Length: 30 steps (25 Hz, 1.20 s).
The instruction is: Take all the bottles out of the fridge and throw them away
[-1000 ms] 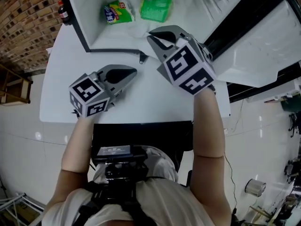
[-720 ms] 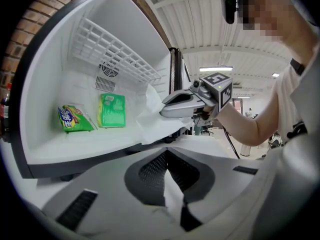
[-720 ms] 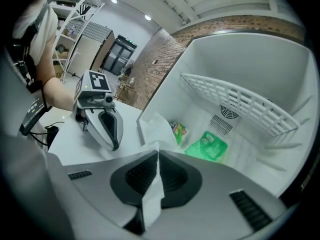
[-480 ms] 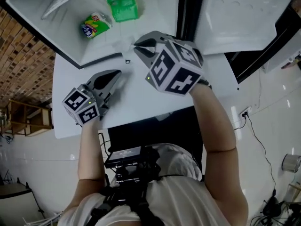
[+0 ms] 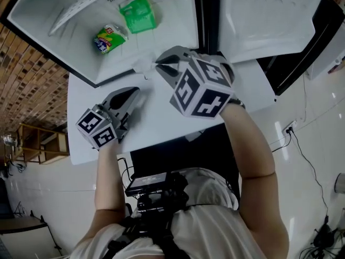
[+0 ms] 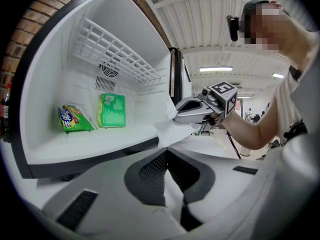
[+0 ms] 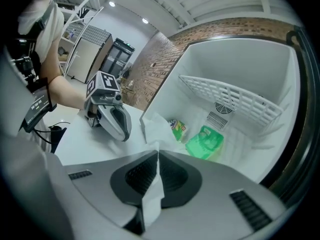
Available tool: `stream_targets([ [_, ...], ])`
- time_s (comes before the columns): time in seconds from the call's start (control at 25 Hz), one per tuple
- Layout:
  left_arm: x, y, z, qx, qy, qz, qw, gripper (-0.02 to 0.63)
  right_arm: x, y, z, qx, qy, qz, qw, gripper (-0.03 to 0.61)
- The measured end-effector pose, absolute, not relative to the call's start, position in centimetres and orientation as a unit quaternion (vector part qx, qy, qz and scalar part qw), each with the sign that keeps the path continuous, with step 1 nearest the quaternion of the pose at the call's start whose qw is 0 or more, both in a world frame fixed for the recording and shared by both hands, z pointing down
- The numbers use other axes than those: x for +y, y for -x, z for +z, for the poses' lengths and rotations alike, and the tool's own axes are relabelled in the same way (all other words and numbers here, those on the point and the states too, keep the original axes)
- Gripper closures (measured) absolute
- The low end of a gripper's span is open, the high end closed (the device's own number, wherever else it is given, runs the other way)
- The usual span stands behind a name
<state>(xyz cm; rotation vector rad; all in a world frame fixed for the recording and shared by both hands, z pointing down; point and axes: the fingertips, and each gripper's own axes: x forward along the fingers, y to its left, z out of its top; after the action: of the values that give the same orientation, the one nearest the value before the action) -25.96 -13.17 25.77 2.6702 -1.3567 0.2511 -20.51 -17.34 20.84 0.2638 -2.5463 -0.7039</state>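
The small white fridge (image 5: 32, 42) lies open on the white table (image 5: 156, 123), and I see no bottle inside it. On its floor are a green packet (image 5: 138, 15) and a yellow-green snack bag (image 5: 109, 38). My right gripper (image 5: 161, 63) is at the fridge's front edge, shut on a white tissue (image 7: 152, 189) that sticks out past its tip (image 5: 144, 65). My left gripper (image 5: 133, 92) hovers over the table just in front of the fridge, jaws together with nothing between them. The left gripper view shows the right gripper (image 6: 177, 118) with the tissue (image 6: 172, 131) hanging from it.
The fridge door (image 5: 269, 15) stands open to the right. A wire shelf (image 6: 115, 54) runs along the fridge's upper wall. A dark bottle with a red cap (image 6: 5, 101) shows outside the fridge at the far left. Brick wall (image 5: 32, 90) and a wooden stand are on the left.
The head view has swung, so the fridge sits further up and left in the picture. Both grippers keep about the same place before the fridge; the right one still holds the tissue.
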Motion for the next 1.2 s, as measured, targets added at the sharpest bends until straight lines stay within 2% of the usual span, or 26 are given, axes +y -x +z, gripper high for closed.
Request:
stream_targets([
  [0.28,-13.1,25.5,25.7,-0.453,-0.885,0.080,0.074,0.614,-16.5,17.9,21.7,-0.931,-0.094,-0.254,0.244,0.575],
  [0.68,-15.5,13.9,25.9,-0.342,-0.933,0.090,0.062,0.614,-17.8,9.6,22.1,-0.922,-0.163,-0.236,0.259,0.575],
  [1.2,-16.7,4.1,26.0,-0.275,-0.955,0.092,0.057,0.614,-17.7,-0.8,22.7,-0.917,-0.238,-0.192,0.256,0.575],
])
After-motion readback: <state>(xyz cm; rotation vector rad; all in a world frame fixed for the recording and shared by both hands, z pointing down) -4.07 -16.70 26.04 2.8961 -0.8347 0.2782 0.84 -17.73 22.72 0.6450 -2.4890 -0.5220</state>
